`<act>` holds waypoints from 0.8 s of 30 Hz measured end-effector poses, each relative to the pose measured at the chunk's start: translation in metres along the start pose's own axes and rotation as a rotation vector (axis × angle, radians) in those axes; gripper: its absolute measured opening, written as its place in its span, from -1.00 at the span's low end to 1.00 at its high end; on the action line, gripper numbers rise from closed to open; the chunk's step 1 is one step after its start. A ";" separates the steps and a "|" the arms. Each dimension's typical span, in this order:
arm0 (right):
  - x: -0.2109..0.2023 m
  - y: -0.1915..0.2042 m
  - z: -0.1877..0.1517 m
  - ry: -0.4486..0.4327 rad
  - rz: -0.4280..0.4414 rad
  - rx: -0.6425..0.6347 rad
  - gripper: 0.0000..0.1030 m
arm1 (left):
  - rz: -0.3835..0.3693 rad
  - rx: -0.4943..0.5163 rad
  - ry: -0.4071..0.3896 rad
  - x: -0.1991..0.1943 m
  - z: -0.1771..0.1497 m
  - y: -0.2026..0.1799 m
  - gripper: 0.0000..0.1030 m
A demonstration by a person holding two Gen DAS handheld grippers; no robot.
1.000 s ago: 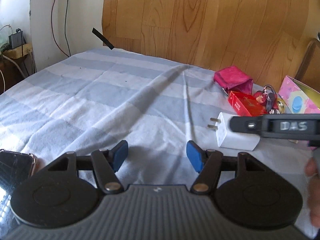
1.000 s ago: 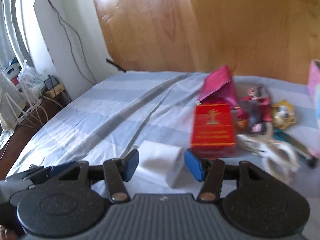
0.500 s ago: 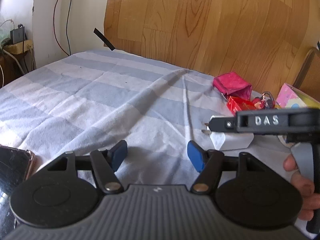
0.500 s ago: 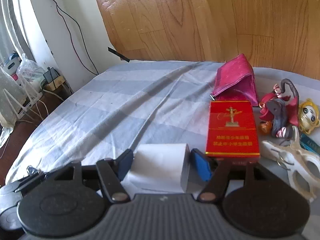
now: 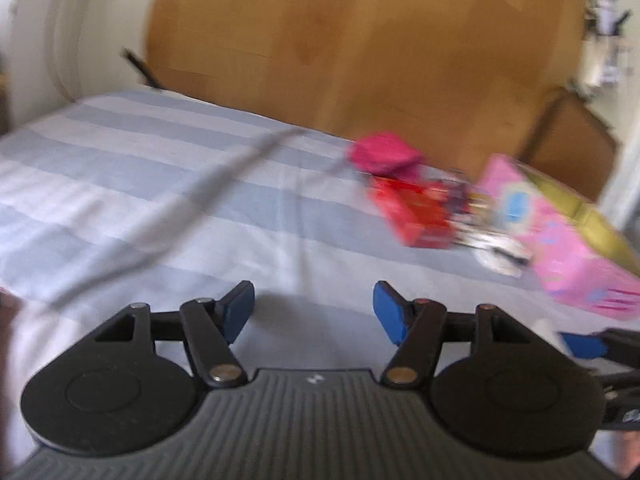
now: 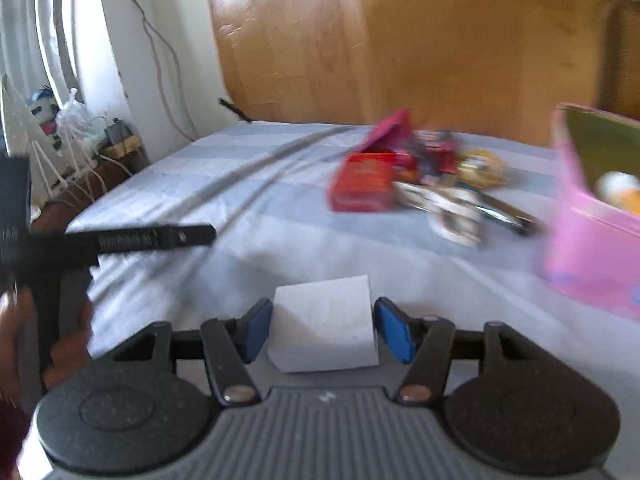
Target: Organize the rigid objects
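Note:
My right gripper [image 6: 322, 330] is shut on a white charger block [image 6: 325, 324] and holds it above the striped bedsheet [image 6: 248, 200]. A red box [image 6: 362, 186], a magenta pouch [image 6: 390, 130], figurines [image 6: 440, 152] and white clips [image 6: 452, 212] lie in a cluster ahead. A pink box [image 6: 592, 232] stands at the right, open on top. My left gripper [image 5: 314, 314] is open and empty over the sheet; the red box [image 5: 412, 210] and the pink box [image 5: 560, 236] lie ahead to its right. Both views are blurred.
A wooden headboard [image 5: 360, 60] rises behind the bed. Cables and a power strip [image 6: 116, 136] sit on the floor beyond the left edge of the bed. The left gripper's body [image 6: 140, 238] shows at the left of the right wrist view.
My right gripper has closed on the white charger and lifted it back from the red box. My left gripper has swung to the right; the phone has left its view.

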State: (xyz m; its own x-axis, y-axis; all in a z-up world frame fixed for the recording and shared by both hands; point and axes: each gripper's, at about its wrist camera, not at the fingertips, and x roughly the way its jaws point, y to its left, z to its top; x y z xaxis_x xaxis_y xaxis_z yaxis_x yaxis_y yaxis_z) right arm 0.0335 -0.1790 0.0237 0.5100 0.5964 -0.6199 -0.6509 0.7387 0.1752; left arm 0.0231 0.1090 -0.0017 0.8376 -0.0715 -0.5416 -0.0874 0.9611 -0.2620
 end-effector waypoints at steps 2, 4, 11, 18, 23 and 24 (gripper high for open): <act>-0.018 -0.010 -0.011 -0.021 -0.011 -0.011 0.22 | -0.072 0.015 0.012 -0.004 -0.001 -0.018 0.30; -0.030 -0.018 -0.016 -0.021 0.000 -0.005 0.38 | -0.138 0.029 0.028 -0.005 -0.003 -0.037 0.32; -0.026 -0.014 -0.031 0.020 -0.008 -0.049 0.41 | -0.269 0.012 0.171 0.010 -0.022 -0.073 0.33; -0.024 -0.010 -0.035 -0.008 -0.027 -0.118 0.43 | -0.317 0.051 0.196 0.013 -0.028 -0.094 0.58; -0.016 -0.009 -0.029 -0.022 -0.029 -0.159 0.08 | -0.261 0.178 0.162 0.013 -0.036 -0.116 0.29; -0.016 -0.009 -0.029 -0.024 -0.033 -0.162 0.08 | -0.260 0.176 0.163 0.012 -0.035 -0.114 0.28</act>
State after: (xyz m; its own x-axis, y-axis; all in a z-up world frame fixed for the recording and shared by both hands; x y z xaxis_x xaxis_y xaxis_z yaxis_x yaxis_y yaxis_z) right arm 0.0150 -0.2038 0.0098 0.5446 0.5811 -0.6048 -0.7144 0.6991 0.0284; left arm 0.0240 -0.0113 -0.0064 0.7211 -0.3478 -0.5993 0.2233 0.9354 -0.2742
